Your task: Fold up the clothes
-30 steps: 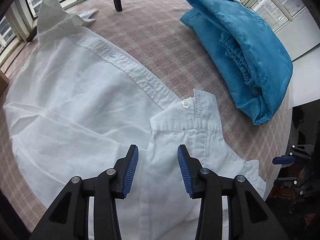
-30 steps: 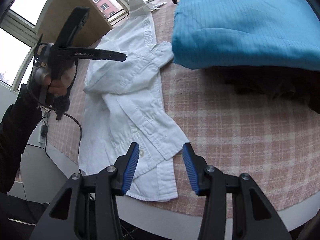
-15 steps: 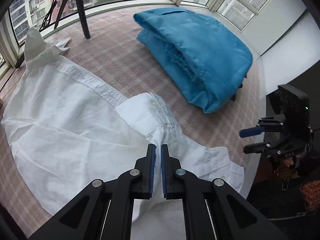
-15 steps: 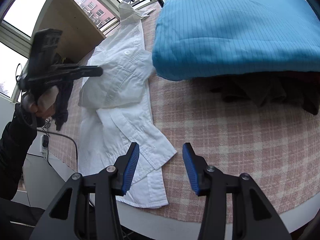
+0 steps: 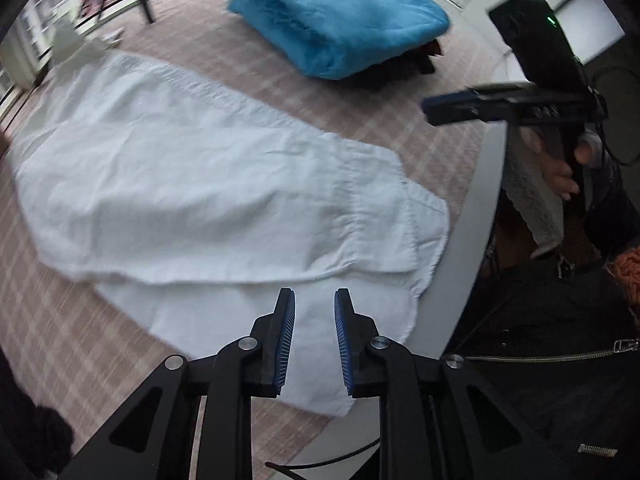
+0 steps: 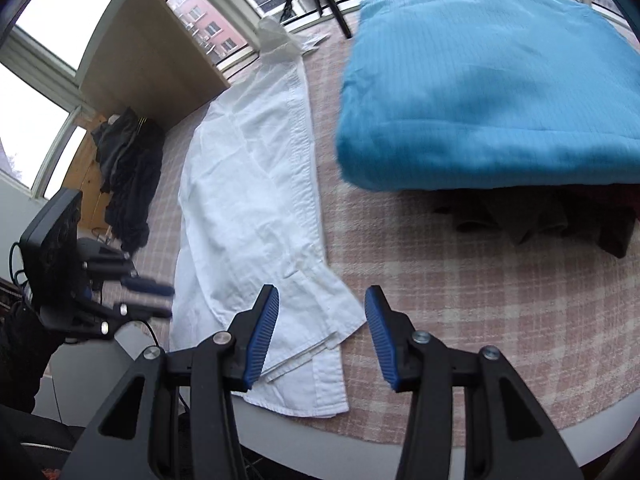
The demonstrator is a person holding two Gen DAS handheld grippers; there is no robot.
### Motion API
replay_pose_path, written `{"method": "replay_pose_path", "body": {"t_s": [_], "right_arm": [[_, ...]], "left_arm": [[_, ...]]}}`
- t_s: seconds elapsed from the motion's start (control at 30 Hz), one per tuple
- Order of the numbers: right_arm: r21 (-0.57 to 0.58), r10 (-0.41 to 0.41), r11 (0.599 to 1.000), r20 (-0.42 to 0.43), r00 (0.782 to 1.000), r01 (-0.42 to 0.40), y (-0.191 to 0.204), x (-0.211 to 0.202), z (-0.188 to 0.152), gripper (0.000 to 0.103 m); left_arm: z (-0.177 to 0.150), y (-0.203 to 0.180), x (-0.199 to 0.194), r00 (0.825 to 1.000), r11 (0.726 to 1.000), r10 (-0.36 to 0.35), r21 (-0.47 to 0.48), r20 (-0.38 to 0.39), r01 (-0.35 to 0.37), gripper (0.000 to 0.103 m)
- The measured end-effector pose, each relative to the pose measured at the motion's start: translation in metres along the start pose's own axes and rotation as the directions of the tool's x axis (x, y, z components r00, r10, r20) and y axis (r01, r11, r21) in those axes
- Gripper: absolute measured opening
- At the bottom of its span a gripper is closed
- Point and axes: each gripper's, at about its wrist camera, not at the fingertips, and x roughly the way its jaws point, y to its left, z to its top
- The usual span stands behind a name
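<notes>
lying flat on the checked tablecloth (image 6: 460, 300), the white shirt (image 5: 200, 184) reaches the near table edge, beside a folded blue garment (image 6: 492, 92). left gripper (image 5: 315, 320) hovers over its hem, jaws narrowly apart and opening, empty. right gripper (image 6: 322, 320) is half open, holding nothing.

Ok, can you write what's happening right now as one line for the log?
task: fold clothes | left tongs: opening, empty, over white cotton shirt | right tongs: open, empty | blue folded garment: untouched on checked tablecloth

shirt (image 6: 248, 200) left of folded garment (image 6: 500, 92) — on table (image 6: 460, 320)
</notes>
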Motion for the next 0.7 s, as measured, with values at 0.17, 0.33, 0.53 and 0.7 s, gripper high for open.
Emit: {"method": "replay_pose_path", "body": {"t_s": [0.17,0.33,0.53,0.7], "right_arm": [[-0.087,0.034,0.995,-0.076,0.997,-0.040,0.030,0.023,-0.015,0.045],[-0.114,0.021,0.993,-0.114,0.993,-0.034,0.048,0.036,-0.035,0.045],[0.064,0.009,0.998,-0.109,0.994,-0.002,0.024,0.035,-0.066,0.045],[0.186,0.002,0.982,-0.066,0.998,0.010,0.015,0.039,-0.084,0.045]], "left_arm": [[-0.018,0.055,-0.007,0.999,0.972,-0.012,-0.232,0.043,0.022,0.018],[-0.015,0.061,0.017,0.998,0.953,-0.050,-0.296,0.044,0.061,0.021],[-0.001,0.054,0.028,0.998,0.953,-0.034,-0.299,0.049,0.047,0.031],[0.011,0.053,0.033,0.998,0.955,-0.054,-0.291,0.032,0.061,0.034]]}}
